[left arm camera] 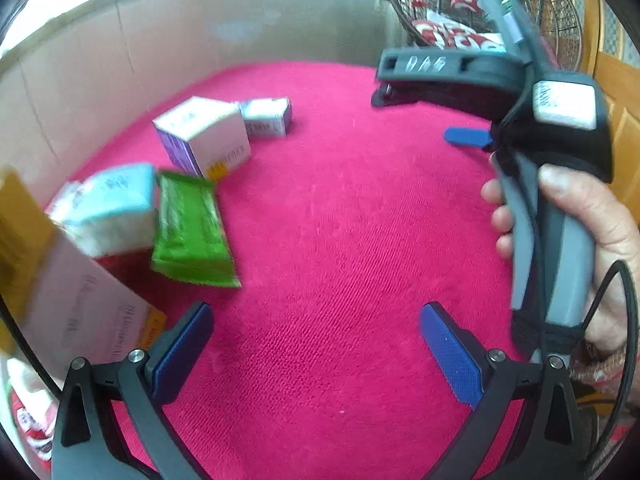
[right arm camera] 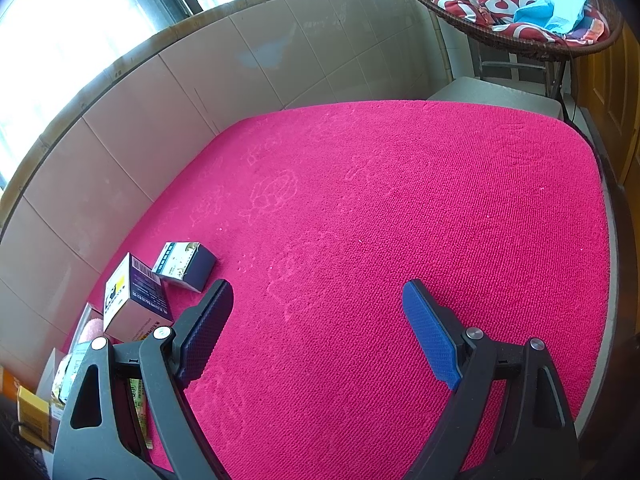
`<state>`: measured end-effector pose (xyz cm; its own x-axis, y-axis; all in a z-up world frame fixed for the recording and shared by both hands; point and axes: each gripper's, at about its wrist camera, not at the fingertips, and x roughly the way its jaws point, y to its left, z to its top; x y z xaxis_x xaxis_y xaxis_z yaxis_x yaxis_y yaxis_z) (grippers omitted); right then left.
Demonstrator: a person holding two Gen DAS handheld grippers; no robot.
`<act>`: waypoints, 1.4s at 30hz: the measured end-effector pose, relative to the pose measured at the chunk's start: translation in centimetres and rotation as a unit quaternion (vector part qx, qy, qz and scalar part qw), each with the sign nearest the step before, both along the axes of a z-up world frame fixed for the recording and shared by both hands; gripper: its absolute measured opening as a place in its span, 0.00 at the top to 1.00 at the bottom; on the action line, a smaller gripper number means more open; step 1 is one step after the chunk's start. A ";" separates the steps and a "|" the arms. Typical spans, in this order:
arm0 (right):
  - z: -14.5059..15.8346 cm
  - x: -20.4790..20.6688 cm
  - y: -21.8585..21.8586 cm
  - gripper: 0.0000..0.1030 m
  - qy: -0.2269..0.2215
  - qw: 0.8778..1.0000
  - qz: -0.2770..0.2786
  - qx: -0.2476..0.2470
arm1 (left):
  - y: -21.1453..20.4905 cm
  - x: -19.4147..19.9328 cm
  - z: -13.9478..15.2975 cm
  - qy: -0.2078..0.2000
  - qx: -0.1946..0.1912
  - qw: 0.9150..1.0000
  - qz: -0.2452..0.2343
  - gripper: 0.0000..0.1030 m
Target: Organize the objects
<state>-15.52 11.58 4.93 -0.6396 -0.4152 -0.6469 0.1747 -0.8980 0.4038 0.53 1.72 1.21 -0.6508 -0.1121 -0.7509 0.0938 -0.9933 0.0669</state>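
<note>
Left gripper [left arm camera: 316,354]: jaws wide, empty. Right gripper [right arm camera: 318,330]: jaws wide, empty. Purple-white box [left arm camera: 204,138], small box [left arm camera: 267,117], tissue pack [left arm camera: 108,208], green packet [left arm camera: 190,228]: clustered at left of pink tabletop [left arm camera: 340,220].

Left hand-held gripper [left arm camera: 316,344] jaws spread wide, right hand-held gripper [right arm camera: 318,330] likewise, gripped by hand [left arm camera: 588,232]

Bright window glare, left-view blur, fisheye-warped edges
</note>
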 end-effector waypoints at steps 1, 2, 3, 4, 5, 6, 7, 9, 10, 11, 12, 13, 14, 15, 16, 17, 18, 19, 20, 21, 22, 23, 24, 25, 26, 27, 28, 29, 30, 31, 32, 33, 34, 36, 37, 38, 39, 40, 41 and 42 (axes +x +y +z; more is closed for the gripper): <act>0.0 0.0 0.0 0.15 0.000 1.000 0.000 -0.001 | 0.5 0.5 0.8 0.017 -0.008 1.000 0.000 0.00; 0.0 0.0 0.0 0.15 0.000 1.000 0.000 -0.001 | 1.0 1.1 1.8 0.035 -0.015 0.999 0.002 0.00; 0.0 0.0 0.1 0.15 0.000 1.000 0.000 -0.002 | 1.3 1.7 2.9 0.051 -0.019 0.998 0.007 0.00; 0.0 0.0 0.1 0.15 0.000 1.000 0.000 -0.003 | 1.4 2.3 3.9 0.065 -0.022 0.998 0.016 0.00; -0.1 0.0 0.2 0.15 0.000 1.000 0.000 -0.005 | 1.4 3.0 5.0 0.078 -0.022 0.996 0.026 0.00; -0.1 0.0 0.2 0.15 0.000 1.000 0.000 -0.006 | 1.1 3.8 6.0 0.092 -0.020 0.995 0.041 0.00; -0.1 0.0 0.2 0.15 0.000 1.000 0.000 -0.008 | 0.8 4.6 7.1 0.104 -0.017 0.993 0.059 0.00; -0.1 0.0 0.3 0.15 0.000 1.000 0.000 -0.008 | -0.4 6.6 9.1 0.127 0.000 0.987 0.097 0.00; -0.1 0.0 0.3 0.15 0.000 1.000 0.000 -0.008 | -1.3 7.9 9.9 0.135 0.010 0.984 0.118 0.00; -0.1 0.0 0.3 0.15 0.000 1.000 0.000 -0.009 | -2.3 9.3 10.4 0.140 0.018 0.980 0.141 0.00; -0.1 0.0 0.3 0.15 0.001 1.000 0.000 -0.010 | -3.3 10.6 10.7 0.139 0.023 0.976 0.167 0.00; -0.1 0.0 0.4 0.15 0.001 1.000 0.000 -0.012 | -4.2 11.8 10.6 0.137 0.024 0.971 0.192 0.00; -0.1 0.0 0.4 0.15 0.001 1.000 0.000 -0.013 | -5.2 13.2 10.4 0.133 0.022 0.966 0.222 0.00; -0.1 0.1 0.5 0.15 0.001 1.000 0.000 -0.014 | -6.2 14.9 9.9 0.126 0.016 0.957 0.260 0.00; -0.1 0.1 0.5 0.15 0.001 1.000 0.000 -0.015 | -6.9 16.2 9.2 0.116 0.013 0.951 0.286 0.00; -0.1 0.1 0.5 0.15 0.001 1.000 0.001 -0.015 | -7.7 17.5 8.3 0.102 0.018 0.946 0.308 0.00; -0.1 0.1 0.5 0.15 0.001 1.000 0.001 -0.015 | -8.1 18.3 7.6 0.089 0.028 0.943 0.320 0.00; -0.1 0.1 0.5 0.15 0.001 1.000 0.000 -0.015 | -8.7 19.4 6.5 0.073 0.043 0.939 0.333 0.00; -0.1 0.1 0.5 0.15 0.001 1.000 0.000 -0.015 | -9.0 20.4 5.5 0.062 0.059 0.934 0.346 0.00; -0.1 0.1 0.5 0.15 0.001 1.000 0.000 -0.016 | -9.6 21.0 4.5 0.053 0.073 0.930 0.356 0.00; -0.1 0.1 0.6 0.15 0.001 1.000 0.001 -0.017 | -9.8 21.3 3.6 0.044 0.085 0.927 0.364 0.00; -0.1 0.1 0.6 0.15 0.001 1.000 0.001 -0.018 | -10.0 21.4 3.0 0.035 0.097 0.924 0.368 0.00; -0.1 0.1 0.6 0.15 0.001 1.000 0.001 -0.019 | -10.1 21.6 2.2 0.027 0.109 0.923 0.367 0.00; -0.1 0.1 0.6 0.15 0.001 1.000 0.001 -0.020 | -10.1 21.4 1.9 0.024 0.118 0.924 0.362 0.00; -0.1 0.1 0.6 0.15 0.001 1.000 0.001 -0.021 | -10.2 21.2 1.6 0.023 0.123 0.928 0.352 0.00; -0.1 0.1 0.7 0.15 0.002 1.000 0.001 -0.022 | -10.0 21.2 1.4 0.024 0.122 0.933 0.337 0.00; -0.1 0.1 0.7 0.15 0.002 1.000 0.001 -0.023 | -9.8 20.9 1.2 0.023 0.117 0.942 0.315 0.00; -0.1 0.0 0.8 0.15 0.002 1.000 0.001 -0.024 | -9.6 20.5 1.0 0.020 0.107 0.950 0.293 0.00; -0.1 0.0 0.7 0.15 0.002 1.000 0.001 -0.024 | -9.2 20.1 0.9 0.019 0.088 0.959 0.269 0.00; -0.1 0.1 0.7 0.15 0.001 1.000 0.001 -0.023 | -8.9 19.6 0.7 0.015 0.072 0.965 0.250 0.00; -0.1 0.1 0.7 0.15 0.001 1.000 0.001 -0.023 | -8.7 19.1 0.6 0.010 0.062 0.971 0.233 0.00; -0.1 0.1 0.7 0.15 0.001 1.000 0.001 -0.023 | -8.7 18.7 0.3 0.005 0.057 0.975 0.215 0.00; -0.1 0.0 0.7 0.15 0.001 1.000 0.001 -0.023 | -8.7 18.4 0.0 0.003 0.058 0.977 0.206 0.00; -0.1 0.0 0.6 0.15 0.001 1.000 0.001 -0.024 | -8.9 18.2 -0.6 0.002 0.070 0.980 0.189 0.00; -0.1 0.0 0.6 0.15 0.001 1.000 0.001 -0.023 | -9.1 17.8 -0.9 -0.001 0.084 0.980 0.181 0.00; -0.1 0.0 0.6 0.15 0.001 1.000 0.001 -0.023 | -9.2 17.7 -1.1 -0.003 0.096 0.980 0.176 0.00; -0.1 0.0 0.7 0.15 0.002 1.000 0.001 -0.024 | -9.2 17.5 -1.3 -0.005 0.105 0.980 0.168 0.00; -0.1 0.1 0.7 0.15 0.003 1.000 0.001 -0.027 | -8.9 17.5 -1.3 -0.006 0.108 0.981 0.163 0.00; -0.1 0.1 0.9 0.15 0.004 0.999 0.001 -0.033 | -8.7 17.4 -1.3 -0.005 0.107 0.982 0.157 0.00; 0.0 0.3 1.1 0.15 0.009 0.999 0.004 -0.042 | -8.4 17.3 -1.3 -0.005 0.106 0.982 0.154 0.02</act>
<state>-15.26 12.66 4.91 -0.6470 -0.4726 -0.5983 0.1885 -0.8595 0.4751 17.84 -6.72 -0.09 -0.6036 -0.1433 -0.7843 0.3922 -0.9098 -0.1356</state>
